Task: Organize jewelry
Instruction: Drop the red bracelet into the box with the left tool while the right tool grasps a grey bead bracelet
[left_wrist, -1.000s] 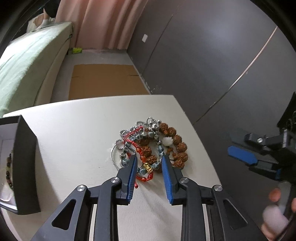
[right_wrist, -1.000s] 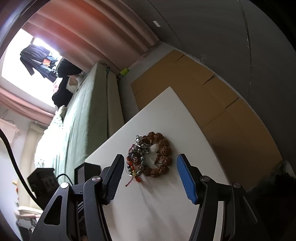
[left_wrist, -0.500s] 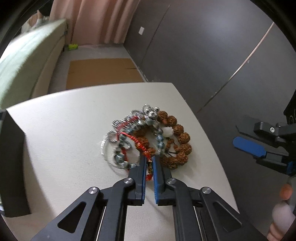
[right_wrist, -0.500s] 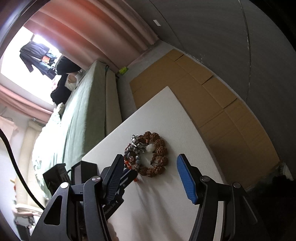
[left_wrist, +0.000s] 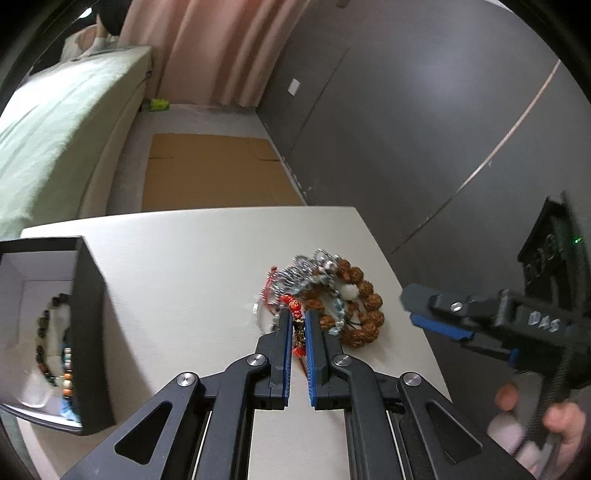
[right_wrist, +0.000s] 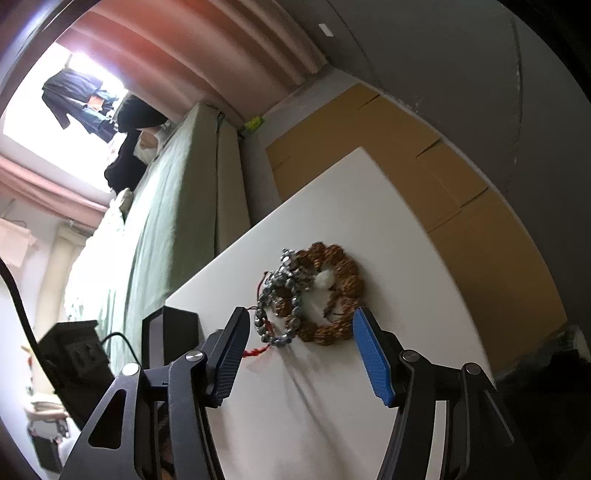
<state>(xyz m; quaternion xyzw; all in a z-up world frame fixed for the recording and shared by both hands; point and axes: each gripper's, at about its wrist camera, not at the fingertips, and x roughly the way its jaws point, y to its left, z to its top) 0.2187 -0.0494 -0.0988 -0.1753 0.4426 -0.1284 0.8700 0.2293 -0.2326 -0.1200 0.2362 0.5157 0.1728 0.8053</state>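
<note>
A tangle of jewelry lies on the white table (left_wrist: 192, 266): a brown seed-bead bracelet (left_wrist: 364, 306), a silver-grey bead bracelet (left_wrist: 306, 271) and a red cord bracelet (left_wrist: 293, 304). My left gripper (left_wrist: 297, 314) is shut on the red cord bracelet, whose gold charm and red tassel show between the blue pads. My right gripper (right_wrist: 301, 317) is open, hovering over the pile; the brown bracelet (right_wrist: 332, 291) and silver beads (right_wrist: 282, 291) sit between and beyond its fingers. It also shows in the left wrist view (left_wrist: 439, 325).
A black box (left_wrist: 88, 332) with a white lining stands at the table's left and holds several bead bracelets (left_wrist: 55, 347). It also shows in the right wrist view (right_wrist: 170, 332). A bed (left_wrist: 55, 140) and flat cardboard (left_wrist: 210, 170) lie beyond the table. A dark wall is to the right.
My left gripper closed on the red cord bracelet and has pulled it back and up from the pile. The box has come into view on the left. My right gripper moved closer to the pile.
</note>
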